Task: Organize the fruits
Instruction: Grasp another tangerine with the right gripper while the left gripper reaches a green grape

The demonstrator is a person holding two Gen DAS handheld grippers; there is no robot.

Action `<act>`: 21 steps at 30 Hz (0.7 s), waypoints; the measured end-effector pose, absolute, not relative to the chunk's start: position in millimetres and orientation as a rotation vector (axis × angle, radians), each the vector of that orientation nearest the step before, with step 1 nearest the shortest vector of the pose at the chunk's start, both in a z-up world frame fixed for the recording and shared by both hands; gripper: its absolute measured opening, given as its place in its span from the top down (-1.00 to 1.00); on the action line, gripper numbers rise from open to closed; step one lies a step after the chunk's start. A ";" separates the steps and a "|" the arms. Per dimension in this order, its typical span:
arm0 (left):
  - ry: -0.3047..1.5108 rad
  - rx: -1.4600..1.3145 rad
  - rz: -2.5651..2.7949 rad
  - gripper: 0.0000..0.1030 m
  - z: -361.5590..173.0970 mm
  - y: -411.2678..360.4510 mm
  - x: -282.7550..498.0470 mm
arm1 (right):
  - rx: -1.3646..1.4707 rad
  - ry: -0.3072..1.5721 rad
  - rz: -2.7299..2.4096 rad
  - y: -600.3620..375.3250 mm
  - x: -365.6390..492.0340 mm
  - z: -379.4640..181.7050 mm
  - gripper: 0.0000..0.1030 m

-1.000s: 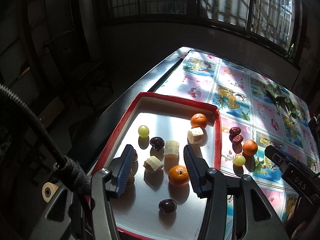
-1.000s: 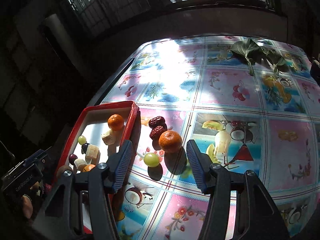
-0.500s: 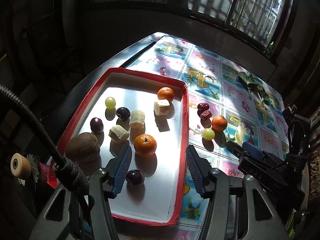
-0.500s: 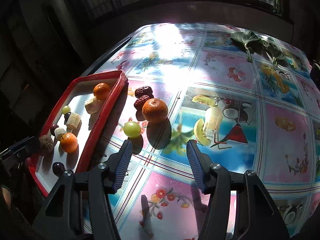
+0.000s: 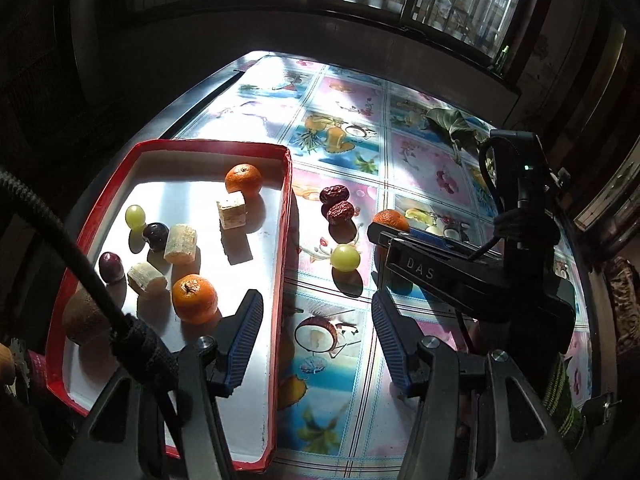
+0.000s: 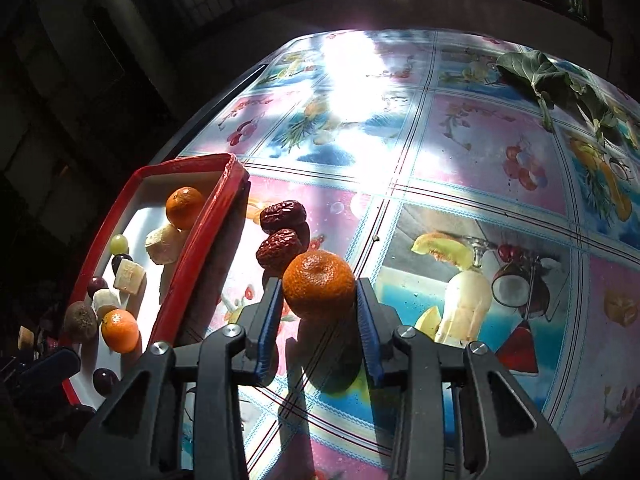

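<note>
Closing on the round orange mandarin between the right gripper pads, on the fruit-print tablecloth right of the red-rimmed white tray; left gripper farther, gaping, empty.

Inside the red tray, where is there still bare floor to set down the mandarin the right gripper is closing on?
The right gripper is closing on the mandarin, still on the tablecloth. In the red tray, bare floor shows at the near end, below the near orange, and along the far wall beside the far orange. The left middle is crowded with grapes, banana pieces and dark fruit.
</note>
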State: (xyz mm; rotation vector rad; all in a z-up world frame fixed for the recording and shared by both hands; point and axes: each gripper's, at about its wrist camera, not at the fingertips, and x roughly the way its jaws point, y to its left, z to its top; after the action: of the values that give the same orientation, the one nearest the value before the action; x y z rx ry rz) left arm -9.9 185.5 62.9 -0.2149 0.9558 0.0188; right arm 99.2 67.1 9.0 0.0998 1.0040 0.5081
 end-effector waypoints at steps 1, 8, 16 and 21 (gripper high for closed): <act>0.961 -0.212 0.010 -0.09 61.3 180.6 -4.6 | 0.119 0.990 0.505 57.1 96.3 13.0 0.25; 1.023 -0.138 0.019 -0.09 35.4 143.2 41.5 | 0.247 0.919 0.400 -24.0 69.3 37.0 0.25; 1.107 -0.103 0.074 0.48 4.3 133.6 69.1 | 0.323 0.904 0.408 -52.8 43.7 41.7 0.25; 1.108 -0.106 0.052 0.89 8.5 129.4 56.8 | 0.338 0.902 0.412 -53.1 33.0 40.9 0.25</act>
State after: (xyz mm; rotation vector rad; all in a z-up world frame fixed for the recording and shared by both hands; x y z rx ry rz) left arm 56.8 129.4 8.5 -0.1063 1.1076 0.0517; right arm 33.0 -53.1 40.9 0.3379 0.9022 0.4120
